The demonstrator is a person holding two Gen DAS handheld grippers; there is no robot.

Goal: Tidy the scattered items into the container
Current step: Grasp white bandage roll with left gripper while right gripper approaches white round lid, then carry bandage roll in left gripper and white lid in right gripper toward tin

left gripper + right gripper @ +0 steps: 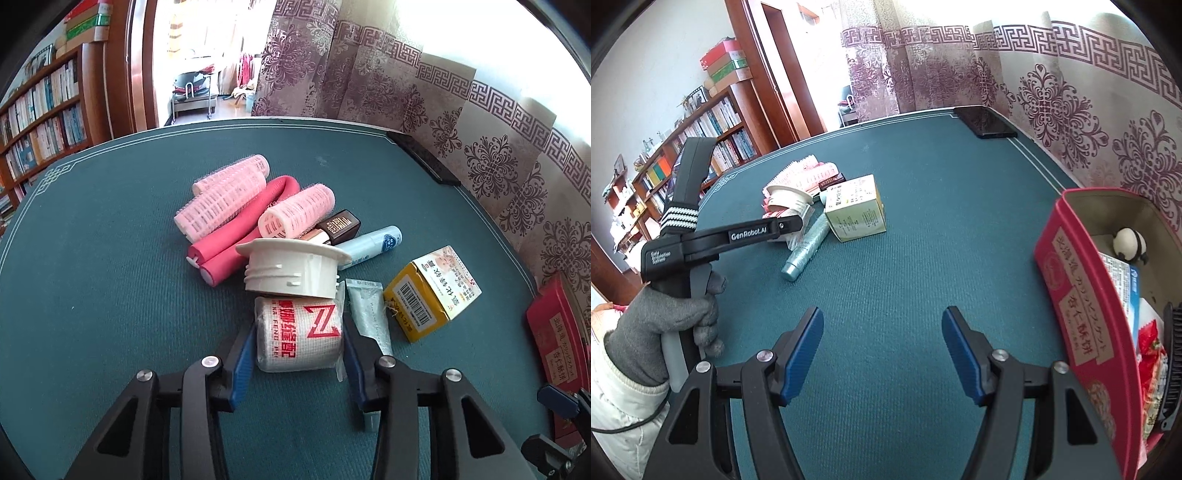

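My left gripper [298, 350] is shut on a white roll [301, 339] printed with a red Z, its blue pads against both sides. The roll lies at the near edge of a pile: a white plastic cap [291, 271], pink hair rollers [225, 201], pink foam rods [236, 240], a brown bottle [338, 225], a light blue stick [373, 243], a silver tube [369, 317] and a yellow box [432, 291]. My right gripper [882, 354] stands open over bare green mat, nothing between its fingers. The red tin [1067, 295] sits just right of it, open, holding packets and a small white ball [1128, 242].
A green mat [923, 258] covers the table. A black phone [988, 122] lies at its far right corner. A patterned curtain hangs behind the table and a bookshelf [701, 147] stands to the left. A gloved hand [672, 317] holds the left gripper. A black comb [1174, 362] lies in the tin.
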